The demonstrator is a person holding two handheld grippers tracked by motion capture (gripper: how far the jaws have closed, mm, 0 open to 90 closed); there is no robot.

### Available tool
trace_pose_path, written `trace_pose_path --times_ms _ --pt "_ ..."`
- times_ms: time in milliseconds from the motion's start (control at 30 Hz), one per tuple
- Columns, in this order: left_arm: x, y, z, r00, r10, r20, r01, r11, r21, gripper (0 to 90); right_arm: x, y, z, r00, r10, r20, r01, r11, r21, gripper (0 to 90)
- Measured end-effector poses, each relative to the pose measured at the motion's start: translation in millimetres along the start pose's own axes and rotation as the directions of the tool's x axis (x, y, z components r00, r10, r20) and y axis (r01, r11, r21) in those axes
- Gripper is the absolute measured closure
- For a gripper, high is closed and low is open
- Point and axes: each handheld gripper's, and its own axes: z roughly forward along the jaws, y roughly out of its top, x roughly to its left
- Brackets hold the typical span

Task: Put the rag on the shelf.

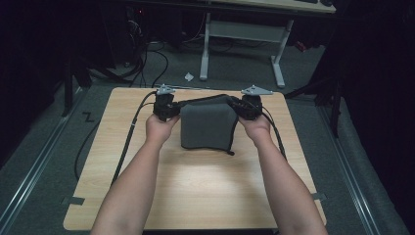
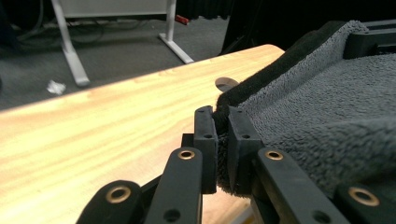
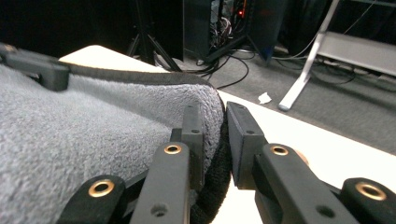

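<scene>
Grey towel [image 1: 206, 126] between outstretched forearms

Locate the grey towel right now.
High view: the grey towel lies mid-table toward the far edge, its far corners pinched by the left gripper and right gripper.

Readable text: none can be made out anywhere.
Grey terry towel [image 1: 206, 126]: no label or brand is seen.
Light wooden table top [image 1: 195, 191]: no lettering or number is seen.
Signs: none are shown.
</scene>
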Motion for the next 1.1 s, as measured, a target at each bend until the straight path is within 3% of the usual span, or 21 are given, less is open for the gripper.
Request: trace_pose_path --times_ms 233,333,900,1100 --pt "0.4 -15.7 3.9 0.9997 -0.02 0.012 0.019 0.9996 0.023 84.0 -2.6 -13.6 6.6 0.9992 0.034 -0.018 -0.034 0.999 0.022 78.3" --pt "2.6 -23.5 5.5 0.9983 -0.051 0.027 0.05 0.9984 0.025 83.9 -3.9 -18.9 8.4 0.998 0.057 -0.026 -0.056 0.998 0.028 77.6" --pt "4.4 -42.7 6.5 0.9963 -0.059 0.062 0.056 0.9967 0.059 83.1 -8.5 -39.8 17.7 0.9872 0.15 -0.056 -0.146 0.987 0.063 74.0" --pt "2.4 -41.7 6.6 0.9963 -0.057 0.065 0.053 0.9965 0.065 79.3 -11.5 -37.8 15.8 0.9901 0.139 -0.02 -0.137 0.988 0.068 62.5"
